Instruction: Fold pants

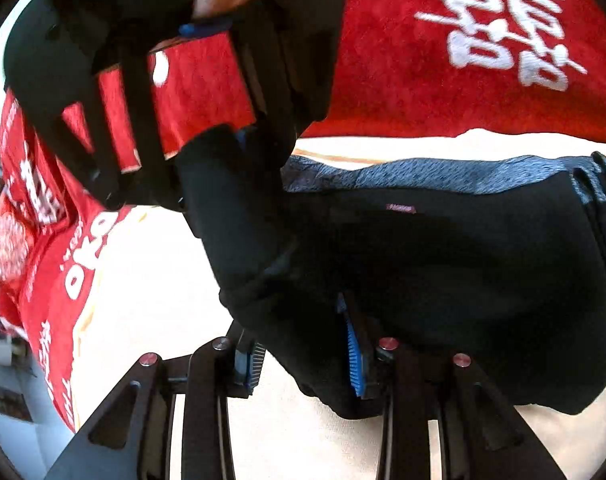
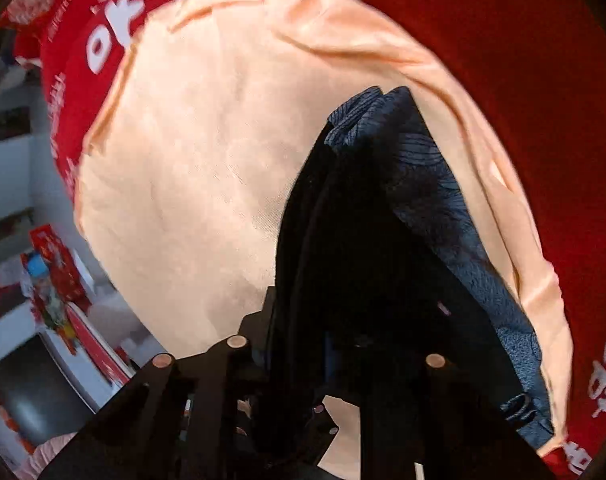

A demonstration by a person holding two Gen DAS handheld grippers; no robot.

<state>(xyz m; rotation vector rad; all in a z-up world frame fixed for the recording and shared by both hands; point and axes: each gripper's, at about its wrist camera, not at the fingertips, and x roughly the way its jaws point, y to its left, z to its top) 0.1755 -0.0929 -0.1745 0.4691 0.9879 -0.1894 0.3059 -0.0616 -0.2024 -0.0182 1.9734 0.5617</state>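
The black pants (image 1: pixel 443 280) with a blue-grey textured lining lie on a cream cloth (image 1: pixel 151 288). My left gripper (image 1: pixel 303 356) has its blue-padded fingers (image 1: pixel 355 352) apart, with a fold of the pants' edge lying between them. My right gripper (image 1: pixel 239 148) shows at upper left in the left wrist view, shut on a lifted corner of the pants. In the right wrist view the pants (image 2: pixel 383 248) hang from my right gripper (image 2: pixel 303 364), hiding its fingertips.
A red blanket with white characters (image 1: pixel 483 40) covers the surface beyond and left of the cream cloth (image 2: pixel 207 160). A white shelf with red packages (image 2: pixel 59 280) stands off to the left, below the surface edge.
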